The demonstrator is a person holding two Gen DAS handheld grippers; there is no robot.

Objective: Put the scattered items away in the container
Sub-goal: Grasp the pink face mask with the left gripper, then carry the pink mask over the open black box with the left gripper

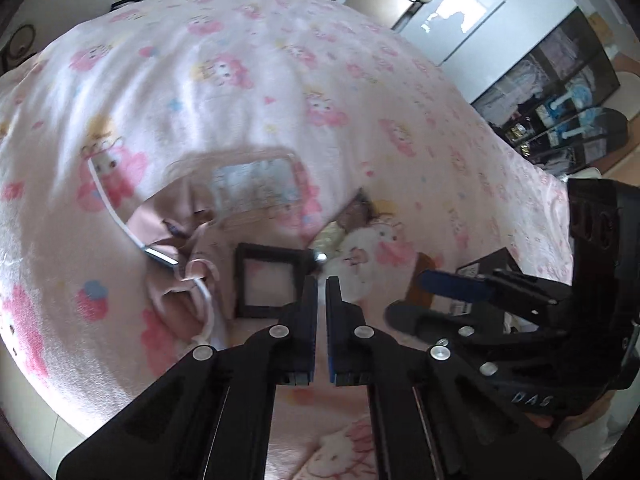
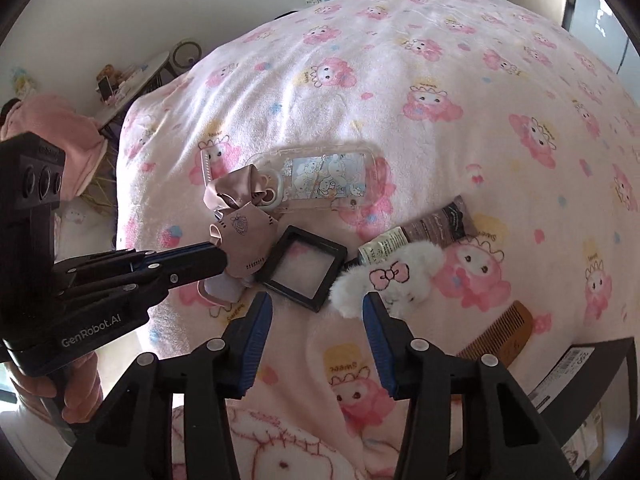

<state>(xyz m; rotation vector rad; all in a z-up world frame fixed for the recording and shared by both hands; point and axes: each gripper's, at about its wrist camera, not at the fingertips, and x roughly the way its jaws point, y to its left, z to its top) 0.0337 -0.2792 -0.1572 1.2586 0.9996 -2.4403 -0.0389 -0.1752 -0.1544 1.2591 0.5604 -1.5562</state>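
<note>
Hiding under blanket (image 1: 280, 80): phone case (image 1: 256, 184)

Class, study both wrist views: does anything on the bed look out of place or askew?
Yes. The small items lie jumbled on the pink blanket: the pink face mask overlaps the phone case, the black square frame sits skewed, and the fluffy white toy covers a tube's end. The wooden comb lies apart.

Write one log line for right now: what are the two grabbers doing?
left gripper: shut, tips at pink mask | right gripper: open, empty, above black frame and white plush | container: nothing placed yet
</note>
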